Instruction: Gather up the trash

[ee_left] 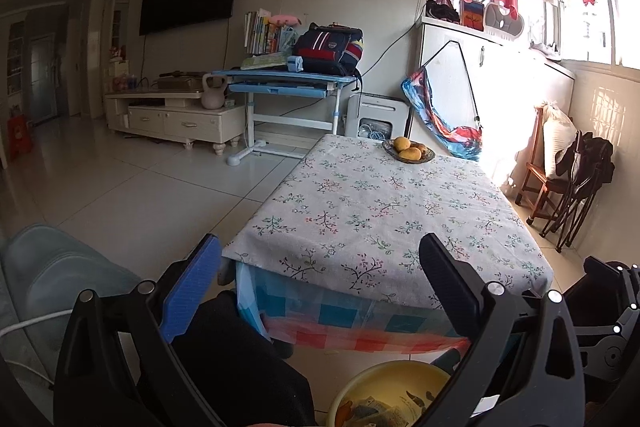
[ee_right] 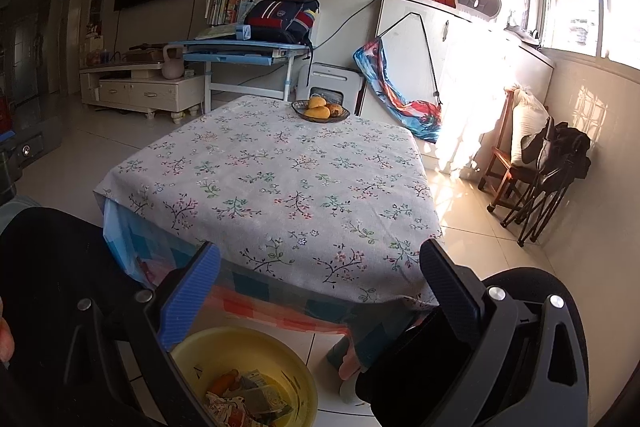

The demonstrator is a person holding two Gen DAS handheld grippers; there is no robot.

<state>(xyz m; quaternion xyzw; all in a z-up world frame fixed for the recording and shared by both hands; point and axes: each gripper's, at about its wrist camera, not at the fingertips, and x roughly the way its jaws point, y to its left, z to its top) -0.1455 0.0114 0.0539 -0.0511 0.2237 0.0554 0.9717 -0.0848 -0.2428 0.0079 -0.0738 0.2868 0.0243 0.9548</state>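
1. While both tools are held above the near edge of the table (ee_right: 280, 163), the left gripper (ee_left: 320, 283) has its two fingers spread wide apart, and nothing is between them.
2. The right gripper (ee_right: 320, 287) is spread wide in the same way and it also holds nothing.
3. The trash (ee_right: 244, 399) lies in a yellow basin (ee_right: 288, 359) on the floor, just in front of the table and below the hanging tablecloth (ee_left: 360, 211).
4. The trash is a loose heap of crumpled paper and wrappers with one orange piece, so I cannot tell a single long axis or a direction for it.
5. The basin stands upright with its open mouth to the top; in the left wrist view only a part of it (ee_left: 384, 383) shows, between the two fingers.
6. On the far side of the table a dark bowl of fruit (ee_right: 320, 111) stands, well apart from the grippers.
7. The flowered top of the table between the bowl and the near edge carries no other thing.
8. A dark trouser leg (ee_left: 240, 359) of the person shows under the left gripper.
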